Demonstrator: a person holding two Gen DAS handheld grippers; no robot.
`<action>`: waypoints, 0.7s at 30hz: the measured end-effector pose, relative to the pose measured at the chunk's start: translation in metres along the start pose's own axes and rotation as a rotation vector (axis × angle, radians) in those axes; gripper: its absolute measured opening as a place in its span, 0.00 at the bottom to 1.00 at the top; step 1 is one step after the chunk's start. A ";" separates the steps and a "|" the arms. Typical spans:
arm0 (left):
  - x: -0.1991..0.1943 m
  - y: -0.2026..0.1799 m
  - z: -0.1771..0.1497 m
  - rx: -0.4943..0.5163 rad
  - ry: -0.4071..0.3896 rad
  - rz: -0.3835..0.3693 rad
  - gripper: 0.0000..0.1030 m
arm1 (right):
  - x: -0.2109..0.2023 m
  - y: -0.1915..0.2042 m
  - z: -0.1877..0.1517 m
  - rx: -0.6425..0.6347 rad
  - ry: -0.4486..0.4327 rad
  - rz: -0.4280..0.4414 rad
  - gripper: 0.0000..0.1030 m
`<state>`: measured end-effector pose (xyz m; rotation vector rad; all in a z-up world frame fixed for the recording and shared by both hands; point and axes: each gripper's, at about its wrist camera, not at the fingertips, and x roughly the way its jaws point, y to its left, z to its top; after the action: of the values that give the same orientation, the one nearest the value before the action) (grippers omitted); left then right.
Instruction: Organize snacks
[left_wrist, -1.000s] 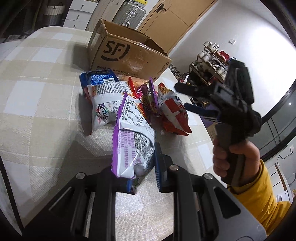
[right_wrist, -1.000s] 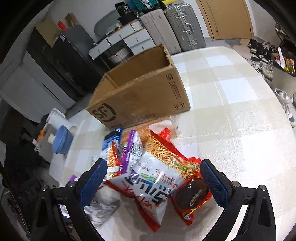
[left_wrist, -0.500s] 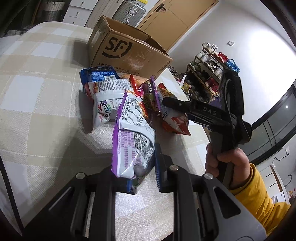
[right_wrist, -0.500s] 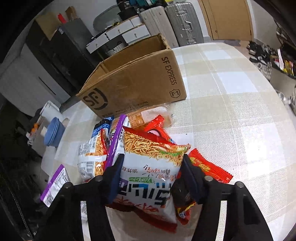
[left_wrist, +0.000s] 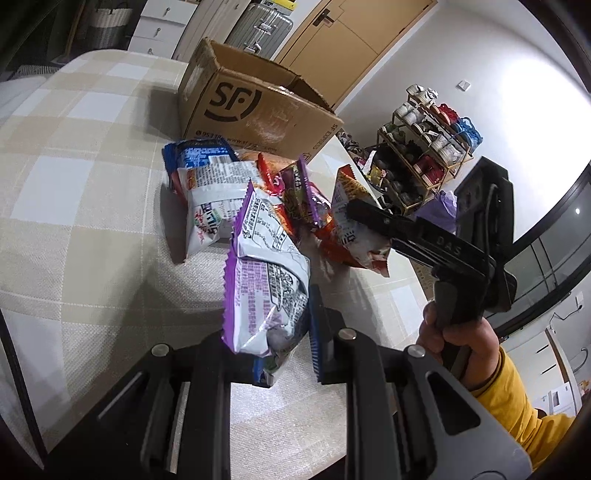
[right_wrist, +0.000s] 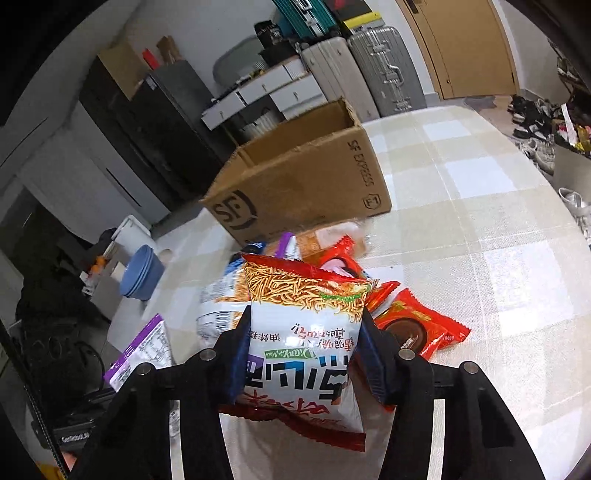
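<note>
**Right wrist view: noodle packet caught between the closing fingers**

Right wrist view shows the right gripper (right_wrist: 304, 350) closing its jaws on a red-and-white noodle snack packet (right_wrist: 304, 332), with both blue pads pressed against the packet's sides. The packet stands above a heap of other snacks, including a red wrapped biscuit (right_wrist: 417, 325) lying on the checked tablecloth (right_wrist: 480, 221). An open cardboard box (right_wrist: 306, 184) sits just behind the heap.

From the left wrist, the left gripper (left_wrist: 284, 332) is clamped tight on the bottom edge of a purple-and-white snack bag (left_wrist: 266, 280), holding it upright in front of the pile. A hand (left_wrist: 461, 339) in a yellow sleeve (left_wrist: 517, 413) grips the other tool's handle at right.
</note>
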<state>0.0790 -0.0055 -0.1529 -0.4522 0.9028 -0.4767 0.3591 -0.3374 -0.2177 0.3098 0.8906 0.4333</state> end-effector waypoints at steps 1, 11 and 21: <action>-0.001 -0.002 0.000 0.004 -0.001 0.002 0.15 | -0.004 0.002 -0.001 -0.002 -0.009 0.006 0.51; -0.027 -0.017 0.011 0.043 -0.053 0.039 0.15 | -0.048 0.032 -0.018 -0.037 -0.076 0.152 0.51; -0.042 -0.024 0.000 0.042 -0.058 0.061 0.15 | -0.071 0.039 -0.050 -0.080 -0.096 0.176 0.51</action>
<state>0.0524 -0.0016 -0.1129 -0.3977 0.8466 -0.4237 0.2706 -0.3335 -0.1822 0.3343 0.7532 0.6107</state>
